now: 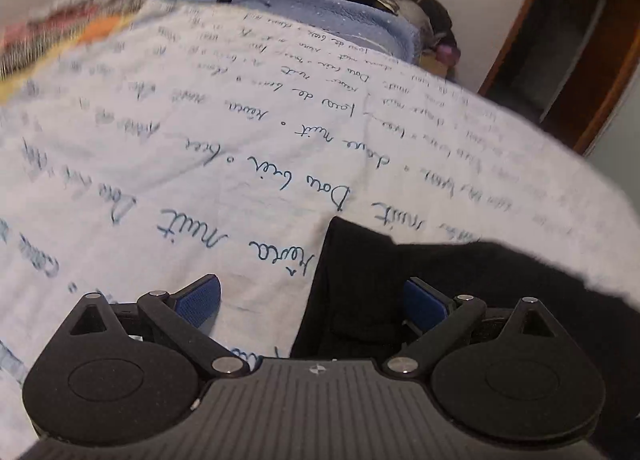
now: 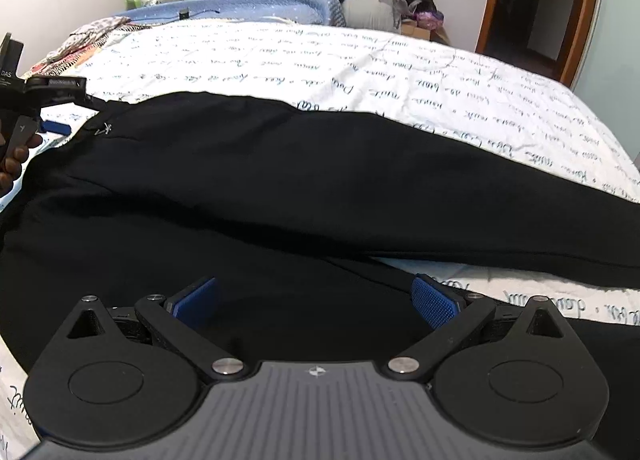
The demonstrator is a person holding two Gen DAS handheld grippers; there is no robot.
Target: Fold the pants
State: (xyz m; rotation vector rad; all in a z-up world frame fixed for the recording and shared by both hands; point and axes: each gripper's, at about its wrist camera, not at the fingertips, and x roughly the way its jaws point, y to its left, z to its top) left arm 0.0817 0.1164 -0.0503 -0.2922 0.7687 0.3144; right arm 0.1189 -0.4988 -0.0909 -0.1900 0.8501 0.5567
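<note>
Pants [image 2: 280, 179] lie spread across the bed [image 2: 360, 59], black, laid sideways on the white script-printed sheet. Waist end sits toward the left of the right wrist view, legs run off to the right. Two legs part slightly near the right side, a wedge of sheet showing between them. Not yet folded.

Right gripper [image 2: 316, 300] hovers over the near leg, angled down, jaws spread wide, nothing between the pads. Left gripper [image 1: 312, 300] is at the waist corner, jaws also spread wide; its right pad [image 1: 424, 304] is over black cloth, its left pad over bare sheet. No pinch on either side. A hand [image 2: 14, 167] holding the left tool shows at the far left edge of the right wrist view.

Judgement: step in hand looks like taking hold of the near edge for a lengthwise fold, leg onto leg. To do it well, each gripper should catch the full thickness of the near edge, not just the top layer. Both should lift together and carry level, so the cloth stays taut between them. Black on black hides seams; edges may be misjudged.
</note>
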